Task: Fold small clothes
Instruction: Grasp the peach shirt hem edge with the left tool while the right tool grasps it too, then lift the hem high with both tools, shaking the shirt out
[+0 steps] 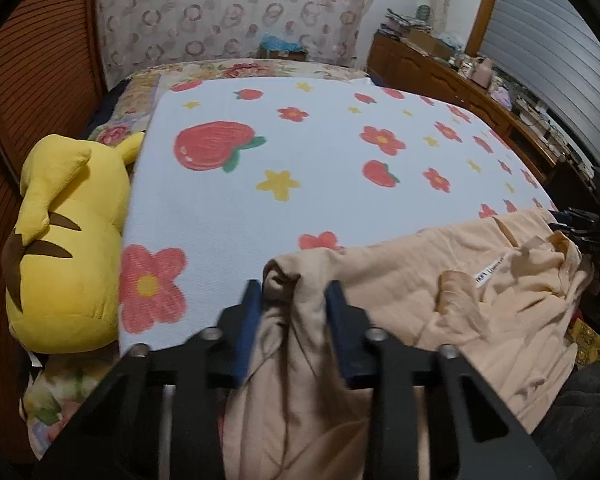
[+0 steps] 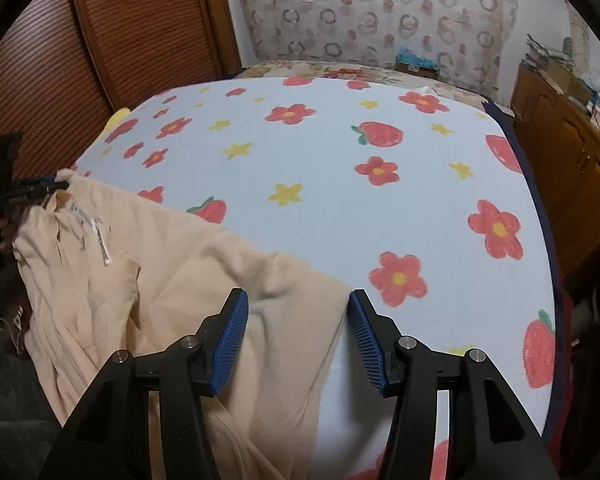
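Note:
A beige garment (image 1: pixel 440 300) with a white label (image 1: pixel 490 272) lies crumpled across the near edge of the bed and hangs over it. My left gripper (image 1: pixel 294 292) is shut on a bunched fold of it, and the cloth fills the gap between the blue pads. In the right wrist view the same garment (image 2: pixel 180 280) spreads to the left. My right gripper (image 2: pixel 298 308) is open, its pads astride the garment's right edge without pressing it. The left gripper (image 2: pixel 48 186) shows at that view's far left by the garment's corner. The right gripper (image 1: pixel 568 220) appears at the left view's right edge.
The bed carries a pale blue sheet (image 1: pixel 320 160) printed with red flowers and strawberries. A yellow plush toy (image 1: pixel 64 240) lies along its left side. A wooden cabinet (image 1: pixel 440 68) with clutter stands to the right, and a wooden louvred door (image 2: pixel 120 40) to the left.

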Available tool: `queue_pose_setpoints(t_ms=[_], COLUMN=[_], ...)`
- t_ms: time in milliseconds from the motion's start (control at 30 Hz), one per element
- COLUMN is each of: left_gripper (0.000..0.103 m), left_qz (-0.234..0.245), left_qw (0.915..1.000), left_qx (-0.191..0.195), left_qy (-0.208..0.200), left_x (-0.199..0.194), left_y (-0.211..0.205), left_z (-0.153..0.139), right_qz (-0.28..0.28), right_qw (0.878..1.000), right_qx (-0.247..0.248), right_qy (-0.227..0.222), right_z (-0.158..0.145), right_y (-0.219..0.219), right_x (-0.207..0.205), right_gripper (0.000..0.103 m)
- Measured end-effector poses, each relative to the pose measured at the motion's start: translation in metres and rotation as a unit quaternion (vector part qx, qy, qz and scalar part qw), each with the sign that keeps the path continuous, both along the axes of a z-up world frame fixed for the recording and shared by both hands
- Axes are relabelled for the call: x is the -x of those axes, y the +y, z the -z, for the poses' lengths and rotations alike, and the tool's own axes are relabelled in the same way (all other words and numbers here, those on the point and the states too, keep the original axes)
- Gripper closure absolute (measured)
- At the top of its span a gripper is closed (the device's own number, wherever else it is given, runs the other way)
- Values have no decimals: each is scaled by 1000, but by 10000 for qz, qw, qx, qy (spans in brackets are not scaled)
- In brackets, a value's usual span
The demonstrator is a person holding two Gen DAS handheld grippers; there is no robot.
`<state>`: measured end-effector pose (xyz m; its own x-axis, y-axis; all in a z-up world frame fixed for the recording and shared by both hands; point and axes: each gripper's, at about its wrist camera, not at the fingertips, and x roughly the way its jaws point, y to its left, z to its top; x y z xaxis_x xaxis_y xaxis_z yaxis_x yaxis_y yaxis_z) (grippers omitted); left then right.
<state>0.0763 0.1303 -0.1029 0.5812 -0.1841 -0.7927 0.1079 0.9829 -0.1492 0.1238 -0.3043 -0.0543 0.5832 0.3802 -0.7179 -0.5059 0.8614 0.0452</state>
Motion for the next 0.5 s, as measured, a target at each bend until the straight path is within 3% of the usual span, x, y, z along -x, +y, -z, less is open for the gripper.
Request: queue_pose_setpoints(t_ms=[133,167,200,267,367,500], left_gripper=[90,92,92,93,93,94], left_qz=[91,111,88,-35,-151,16], left_qw=[10000,9999,9997,9979,9928,9855], left_qx=[-37,-58,-122,188,352,377], left_qy=[-15,-45,-197,-618,-1136,-1656], left_x=[2,3,7,18,39,60], left_y=[-6,-8,-11,-9,-9,-16], left_z=[-1,-2,-6,-22,-55,-103], right_qz=[-50,-89,-169,-439,-702,-643], right_qw=[10000,10000,9998,9987,9940,9906], right_qx=[36,10,-38,-234,-828,-1110], right_qy=[20,26,48,123,94,-483], right_z=[0,0,-1,-1,-13,-59], right_y=[-3,-3,-2,0,-8,-32], right_x=[2,4,5,12,27,51], right_gripper=[52,64,81,95,96,96])
